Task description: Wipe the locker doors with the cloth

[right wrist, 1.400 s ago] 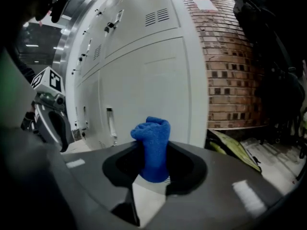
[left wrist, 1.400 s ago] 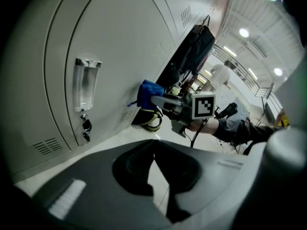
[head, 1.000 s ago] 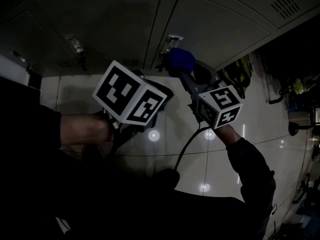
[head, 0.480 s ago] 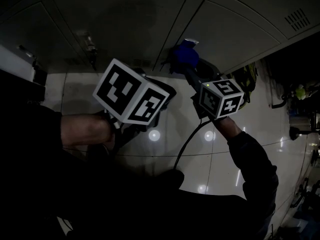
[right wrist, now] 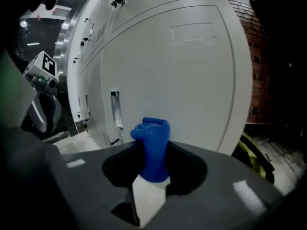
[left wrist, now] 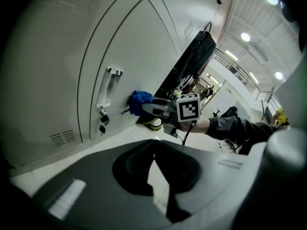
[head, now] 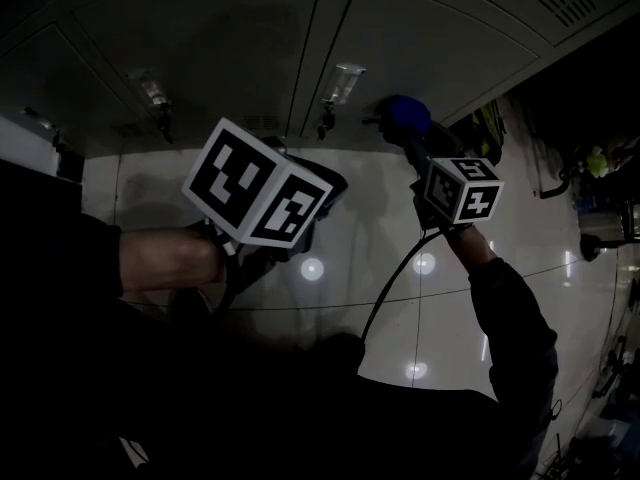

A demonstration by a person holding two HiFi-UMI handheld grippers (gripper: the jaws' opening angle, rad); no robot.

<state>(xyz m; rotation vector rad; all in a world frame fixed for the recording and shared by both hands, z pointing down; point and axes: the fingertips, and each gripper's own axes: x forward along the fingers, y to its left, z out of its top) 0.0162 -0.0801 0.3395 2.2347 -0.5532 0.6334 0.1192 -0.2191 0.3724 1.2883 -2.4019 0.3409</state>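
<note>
At the far left of the head view, the left locker door (head: 215,38) and its handle (head: 150,88) have none of my gear on them. Next over, my left gripper (left wrist: 154,145) hangs low in front of the lockers, well clear of them. Its jaws are pressed together w/ nothing btwn them, so it's idle.

Past the seam comes the right locker door (right wrist: 192,71). On its left edge is the middle handle (head: 345,78), w/ a lock and what looks like a key (head: 324,123) dangling under it. Right of that, my right gripper (right wrist: 152,169) pinches the blue cloth (right wrist: 153,138) by its lower end, and the bunched top sticks out past the jaw tips toward the door. In the left gripper view the cloth looks to sit against the door, low down, just right of the middle handle. I can't confirm actual contact. A cable (head: 385,288) trails from that gripper back toward me.

Risks, imo:
- **Cloth slipping:** the pinch is on a narrow bit of cloth. A hard drag could pull it out or fold it back, and then bare jaw tips would scrape the paint.
- **Snagging:** if I sweep left, the wad may catch the key or the middle handle.
- **Running off the edge:** going right, the door edge is near, so I could run off it and lose pressure.
- **Cable:** it could catch my sleeve on a long stroke.
</note>
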